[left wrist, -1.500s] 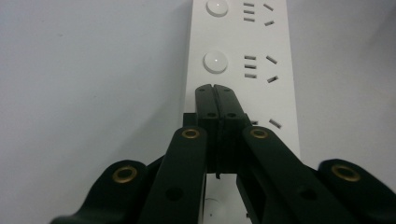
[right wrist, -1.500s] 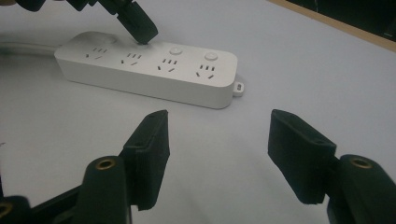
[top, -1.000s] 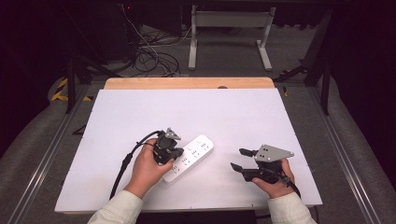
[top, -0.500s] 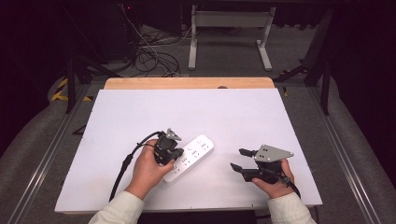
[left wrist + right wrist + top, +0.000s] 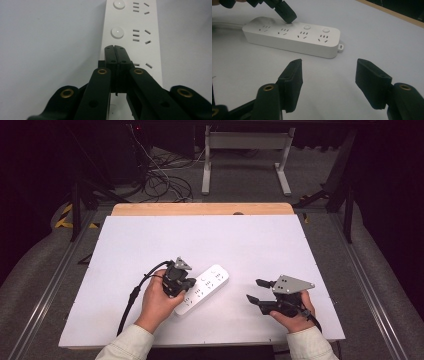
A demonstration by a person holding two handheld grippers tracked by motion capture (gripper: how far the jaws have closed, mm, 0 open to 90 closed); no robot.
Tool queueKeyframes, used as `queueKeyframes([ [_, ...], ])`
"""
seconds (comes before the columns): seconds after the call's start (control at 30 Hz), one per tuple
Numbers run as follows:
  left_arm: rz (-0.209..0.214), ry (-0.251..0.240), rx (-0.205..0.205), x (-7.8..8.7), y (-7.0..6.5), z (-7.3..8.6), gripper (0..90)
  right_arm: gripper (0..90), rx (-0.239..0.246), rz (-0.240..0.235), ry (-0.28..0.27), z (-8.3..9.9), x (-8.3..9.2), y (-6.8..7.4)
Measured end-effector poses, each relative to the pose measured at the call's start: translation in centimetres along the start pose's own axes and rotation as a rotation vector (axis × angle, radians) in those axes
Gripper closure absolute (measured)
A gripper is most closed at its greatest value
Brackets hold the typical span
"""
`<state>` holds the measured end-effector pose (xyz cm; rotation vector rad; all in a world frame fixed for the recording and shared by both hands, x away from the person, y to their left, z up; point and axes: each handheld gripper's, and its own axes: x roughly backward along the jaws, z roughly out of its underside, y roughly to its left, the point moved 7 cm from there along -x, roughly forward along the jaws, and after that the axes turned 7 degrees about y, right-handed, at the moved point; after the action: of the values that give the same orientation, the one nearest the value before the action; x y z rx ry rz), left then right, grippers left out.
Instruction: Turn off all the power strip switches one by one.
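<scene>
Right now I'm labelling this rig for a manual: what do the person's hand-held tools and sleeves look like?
Both are black tools with flat, padded tongs and brass-coloured pivot rivets. The left gripper trails a black cable across the white table. The right gripper carries a grey three-cornered plate with small dark holes. Both sleeves are light beige.

I see a white power strip (image 5: 204, 288) lying flat and slanted, lower centre of the high view, with four round buttons.

Lab: white-topped table (image 5: 210, 240), floor cables (image 5: 162, 175), dark curtained surroundings.
</scene>
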<state>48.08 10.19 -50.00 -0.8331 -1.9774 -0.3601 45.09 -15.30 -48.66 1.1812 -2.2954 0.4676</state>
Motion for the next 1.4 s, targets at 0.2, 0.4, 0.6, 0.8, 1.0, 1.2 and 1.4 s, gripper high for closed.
queueKeyframes([
  [0.2,0.022,-0.031,0.001,1.6,-0.6,-0.7,90.0,39.4,-0.005,0.000,0.001,0.1,0.0,-0.2],
  [0.4,0.042,-0.028,0.001,1.2,-0.8,-0.9,90.0,39.4,-0.001,0.001,0.000,0.0,0.0,0.0],
  [0.6,0.044,-0.056,-0.010,0.9,-0.6,-2.2,90.0,39.4,0.003,-0.003,0.001,-0.1,-0.1,0.3],
  [0.8,0.036,-0.042,-0.016,-0.1,-0.5,-3.3,90.0,39.4,-0.002,-0.004,-0.002,0.0,0.0,0.0],
  [1.0,-0.001,-0.013,-0.040,-1.5,-0.6,-3.8,90.0,39.4,0.001,-0.006,-0.005,-0.1,0.0,0.2],
  [1.2,0.015,-0.002,-0.031,-2.2,-0.6,-3.9,90.0,39.4,-0.001,-0.006,-0.004,-0.1,0.0,0.2],
  [1.4,-0.009,0.021,-0.041,-2.3,-0.6,-3.6,90.0,39.4,-0.002,-0.008,-0.004,-0.1,0.0,0.2],
])
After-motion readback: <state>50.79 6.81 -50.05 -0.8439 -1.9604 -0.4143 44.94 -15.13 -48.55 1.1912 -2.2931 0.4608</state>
